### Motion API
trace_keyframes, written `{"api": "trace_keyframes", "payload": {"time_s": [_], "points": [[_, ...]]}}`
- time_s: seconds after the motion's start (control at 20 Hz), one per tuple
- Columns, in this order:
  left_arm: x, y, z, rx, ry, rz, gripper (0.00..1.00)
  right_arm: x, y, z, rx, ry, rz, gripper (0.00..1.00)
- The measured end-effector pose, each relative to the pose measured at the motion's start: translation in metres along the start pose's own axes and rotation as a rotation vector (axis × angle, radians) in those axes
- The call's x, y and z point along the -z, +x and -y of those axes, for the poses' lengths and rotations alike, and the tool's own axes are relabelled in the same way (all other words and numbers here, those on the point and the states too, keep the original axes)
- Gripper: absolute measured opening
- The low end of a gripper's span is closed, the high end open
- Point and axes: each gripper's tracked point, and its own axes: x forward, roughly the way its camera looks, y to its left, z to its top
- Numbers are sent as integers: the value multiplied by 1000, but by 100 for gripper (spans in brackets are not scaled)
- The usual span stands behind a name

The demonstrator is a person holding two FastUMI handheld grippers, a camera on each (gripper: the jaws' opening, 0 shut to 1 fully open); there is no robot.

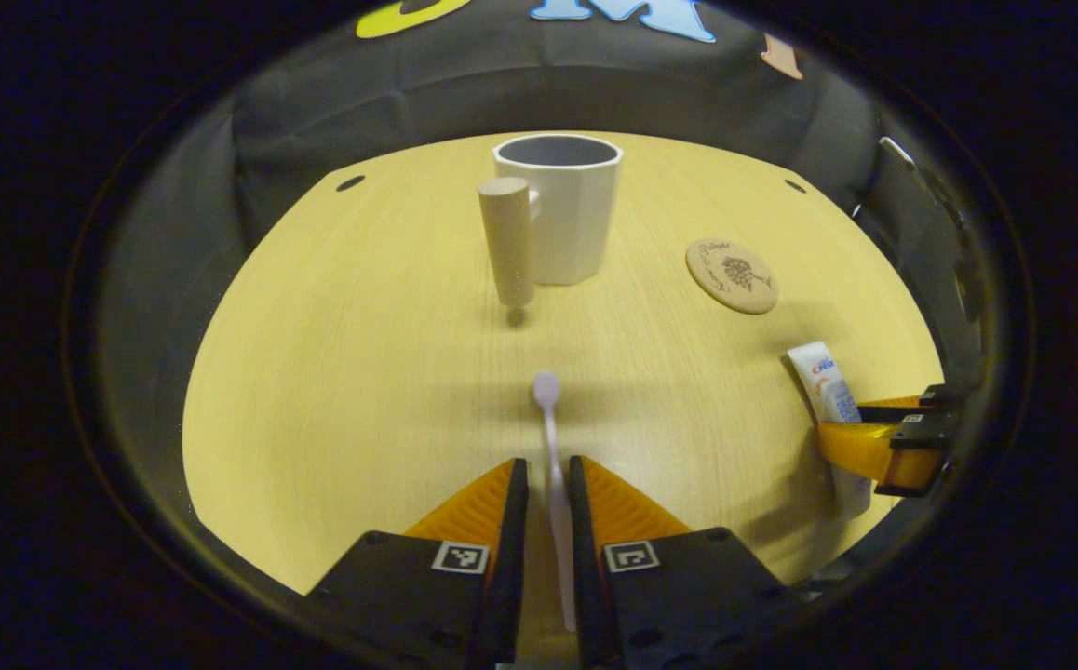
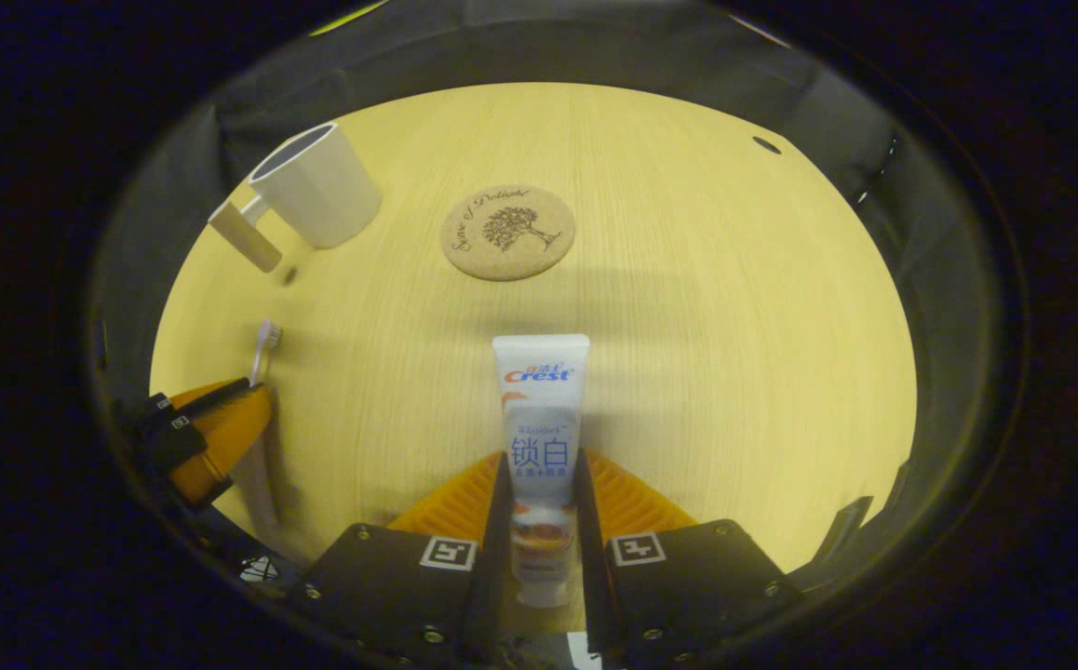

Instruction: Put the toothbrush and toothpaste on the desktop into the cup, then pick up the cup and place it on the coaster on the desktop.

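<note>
My left gripper (image 1: 548,465) is shut on a white toothbrush (image 1: 550,437), whose head points forward toward the cup. The white cup (image 1: 565,207) with a wooden cylinder handle stands upright at the far middle of the table in the left gripper view. My right gripper (image 2: 544,458) is shut on a white toothpaste tube (image 2: 539,409), which sticks out ahead between the fingers. The round cork coaster (image 2: 508,232) lies flat beyond the tube, right of the cup (image 2: 314,185). Each view also catches the other gripper: the right one (image 1: 883,437) with the tube, the left one (image 2: 213,423) with the brush.
The pale wooden table (image 2: 734,307) has small dark holes near its far corners (image 2: 766,145). Black cloth walls close in behind and at the sides. Bare tabletop stretches to the right of the coaster (image 1: 732,274).
</note>
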Motion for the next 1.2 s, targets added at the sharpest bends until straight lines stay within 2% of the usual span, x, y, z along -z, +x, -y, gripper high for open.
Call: {"api": "trace_keyframes", "payload": {"time_s": [0.05, 0.1, 0.15, 0.2, 0.45, 0.85, 1.2], "points": [[0, -1, 0, -5, -7, -6, 17, 0, 3, -1, 4, 25, -16, 37], [-1, 1, -1, -5, -13, -1, 12, -1, 1, -2, 3, 39, -23, 25], [-1, 1, 0, -7, -16, -13, 13, -7, -1, -2, -1, 69, -6, 26], [-1, 0, 0, -7, -18, -13, 7, -1, -2, -6, -29, 73, -35, 13], [-14, -6, 0, 16, -43, -1, 7, -5, -6, -11, -91, 130, -23, 13], [-112, -93, 14, 117, -61, 213, 7, -20, -22, -16, -113, 139, 38, 13], [-200, -130, 6, 161, -65, 357, 7, -23, -31, -20, -134, 176, 65, 12]]}}
